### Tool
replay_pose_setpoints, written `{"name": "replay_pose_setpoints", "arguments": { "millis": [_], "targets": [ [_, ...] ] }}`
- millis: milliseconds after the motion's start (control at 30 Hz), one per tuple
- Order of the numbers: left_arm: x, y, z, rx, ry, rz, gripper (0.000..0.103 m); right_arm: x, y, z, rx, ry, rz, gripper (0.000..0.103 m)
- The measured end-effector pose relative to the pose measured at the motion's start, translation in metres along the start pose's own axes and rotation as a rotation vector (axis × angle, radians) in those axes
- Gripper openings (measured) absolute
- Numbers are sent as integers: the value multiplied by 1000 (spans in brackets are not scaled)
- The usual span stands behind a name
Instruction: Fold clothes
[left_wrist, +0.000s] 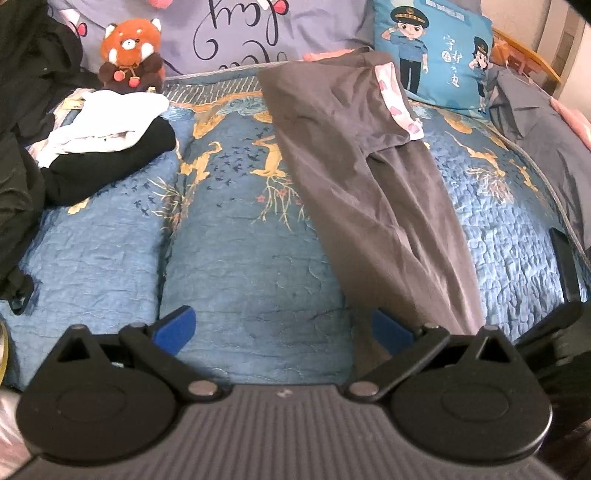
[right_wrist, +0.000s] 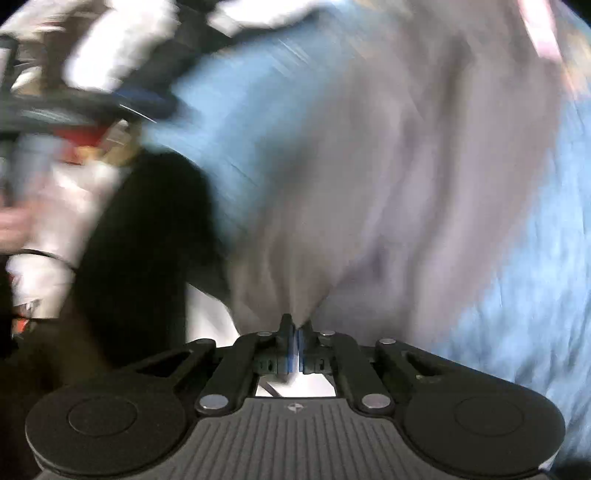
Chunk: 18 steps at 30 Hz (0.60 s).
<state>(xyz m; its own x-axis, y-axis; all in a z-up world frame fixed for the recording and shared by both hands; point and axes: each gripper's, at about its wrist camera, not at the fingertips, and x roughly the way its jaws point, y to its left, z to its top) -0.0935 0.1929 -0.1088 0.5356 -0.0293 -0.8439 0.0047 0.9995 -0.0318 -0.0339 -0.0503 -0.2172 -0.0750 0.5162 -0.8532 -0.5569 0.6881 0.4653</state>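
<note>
Grey trousers (left_wrist: 354, 155) with a pink-patterned white waistband lining (left_wrist: 397, 99) lie lengthwise on the blue quilt (left_wrist: 240, 266). One leg runs down to my left gripper's right finger. My left gripper (left_wrist: 284, 326) is open, its blue pads (left_wrist: 179, 325) wide apart just above the quilt, and the trouser leg's end lies against the right pad. In the blurred right wrist view, my right gripper (right_wrist: 296, 332) is shut on a bunched edge of the grey trousers (right_wrist: 388, 177), which spread away above it.
A pile of white and black clothes (left_wrist: 110, 136) sits at the left of the bed, a red panda plush (left_wrist: 131, 48) behind it. Pillows (left_wrist: 436, 51) line the headboard. Dark clothing (left_wrist: 22, 110) hangs at far left; grey fabric (left_wrist: 535, 125) lies at right.
</note>
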Motion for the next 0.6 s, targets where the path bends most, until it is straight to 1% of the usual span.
{"name": "replay_pose_setpoints", "arguments": {
  "millis": [33,67,133,233,400,433,467,533,600],
  "targets": [
    [1,-1,0,2,2,-1,103,9,-6,-3,28,28,-30,4],
    [2,-1,-1,3,4,-2,103,12,-11,-5,47,37,-27,5],
    [4,-2,-1,6,7,-4,103,5,-13,-7,35,34,-33,7],
    [10,-1,-1,-3,22,-4,103,-5,-15,-10,18,31,-42,12],
    [19,-3,-1,9,41,-5,103,-22,-20,-15,-11,24,-56,14],
    [21,-3,0,14,45,-6,103,-25,-21,-16,-16,23,-59,19],
    [24,-5,1,21,52,-13,103,-32,-23,-14,-17,3,-61,26],
    [32,-10,5,41,62,-28,103,-54,-30,0,-4,-96,-61,35],
    [40,-22,11,75,64,-56,103,-76,-37,13,9,-195,-61,36]
  ]
}}
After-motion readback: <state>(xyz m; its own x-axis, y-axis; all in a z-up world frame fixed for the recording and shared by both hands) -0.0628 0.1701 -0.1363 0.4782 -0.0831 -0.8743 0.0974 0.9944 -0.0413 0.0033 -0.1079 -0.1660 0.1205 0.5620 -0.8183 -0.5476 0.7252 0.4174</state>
